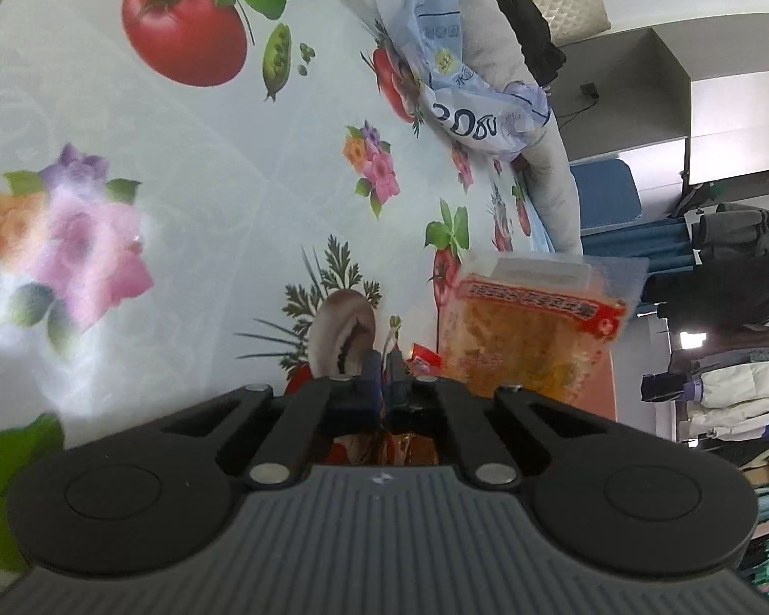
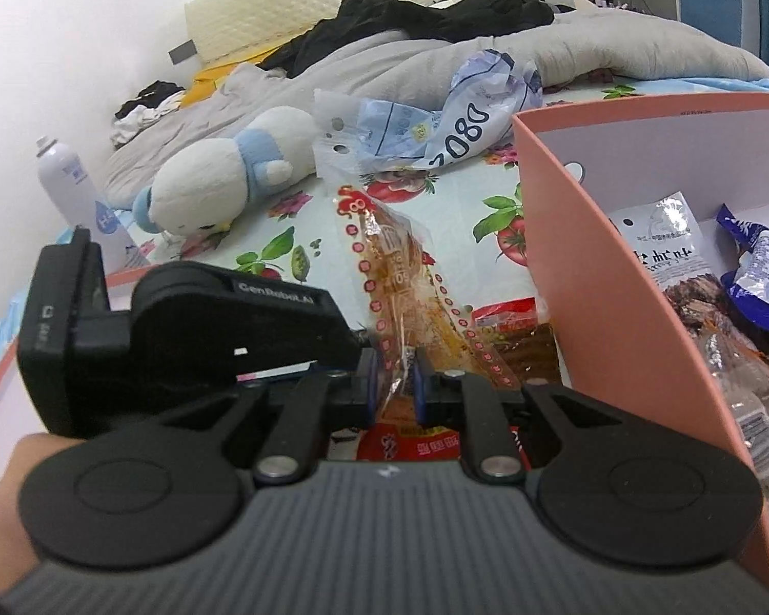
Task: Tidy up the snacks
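Nearest in the right wrist view, the right gripper (image 2: pixel 395 384) has its jaws drawn almost together on the crinkled edge of an orange snack packet (image 2: pixel 410 277), which stands up from the pinch and leans toward the far side. Holding it by the thin sealed edge probably lets the packet hang free so it can be carried over a wall. Below the fingers lies a red packet (image 2: pixel 410 443), partly hidden, so what else it touches I cannot tell.

Just to the right stands the pink box (image 2: pixel 615 277), its tall near wall between the held packet and the snacks already inside: a clear bag of dark strips (image 2: pixel 671 256) and a blue and white wrapper (image 2: pixel 759 277). That suggests the box is the collecting place and the orange packet is the next to go in.

To the left, the left gripper (image 2: pixel 189 318) shows from the side; in its own view, the left gripper (image 1: pixel 383 364) has its jaws nearly closed on a thin sliver of wrapper, seemingly part of the same packet, perhaps to steady it.

Farther off on the flowered tablecloth (image 2: pixel 436 215) lie a crumpled blue and white bag (image 2: pixel 466 123) and, to the left, a white plush toy (image 2: pixel 230 174) and a spray can (image 2: pixel 72 179).
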### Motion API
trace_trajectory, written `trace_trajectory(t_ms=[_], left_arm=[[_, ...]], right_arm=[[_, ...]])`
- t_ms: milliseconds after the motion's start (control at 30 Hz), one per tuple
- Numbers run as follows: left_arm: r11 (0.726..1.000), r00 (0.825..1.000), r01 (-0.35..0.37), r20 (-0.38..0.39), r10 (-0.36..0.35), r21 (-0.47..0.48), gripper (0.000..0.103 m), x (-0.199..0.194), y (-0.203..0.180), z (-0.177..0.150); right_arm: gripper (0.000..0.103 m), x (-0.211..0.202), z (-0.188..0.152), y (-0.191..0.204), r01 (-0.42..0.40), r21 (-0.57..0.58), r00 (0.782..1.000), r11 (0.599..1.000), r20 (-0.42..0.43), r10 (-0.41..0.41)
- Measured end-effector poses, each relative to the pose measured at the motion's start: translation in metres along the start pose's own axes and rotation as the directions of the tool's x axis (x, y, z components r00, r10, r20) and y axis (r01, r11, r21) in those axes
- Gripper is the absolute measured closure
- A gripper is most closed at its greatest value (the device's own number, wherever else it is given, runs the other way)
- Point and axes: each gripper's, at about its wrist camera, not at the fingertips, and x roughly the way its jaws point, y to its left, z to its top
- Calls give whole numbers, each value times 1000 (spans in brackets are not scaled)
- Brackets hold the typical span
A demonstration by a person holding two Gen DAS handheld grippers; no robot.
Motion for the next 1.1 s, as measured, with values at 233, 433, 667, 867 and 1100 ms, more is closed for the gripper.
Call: trace_trajectory(t_ms=[233,433,667,867,1100], left_arm=[[996,998,-42,58,37,76,103,-33,-7,-13],[986,983,-108,161,87,127,103,-88,-9,-28],[959,959,-162,267,97,231,103,-141,-41,-49],[923,960,-181,263,92,339,103,-162,-83,-73],[903,959,-195,266,93,384,103,-177,-117,-100]], right_arm=[[86,-25,3,-2,-8,-3,999,1000,33,8],[86,-37,3,0,-33,-27,999,999,34,34],[86,-49,-8,4,-43,-20,999,999,-1,43],[86,-74,-3,8,-40,-33,999,999,22,40],[86,-113,6,5,-28,-40,998,999,53,30]])
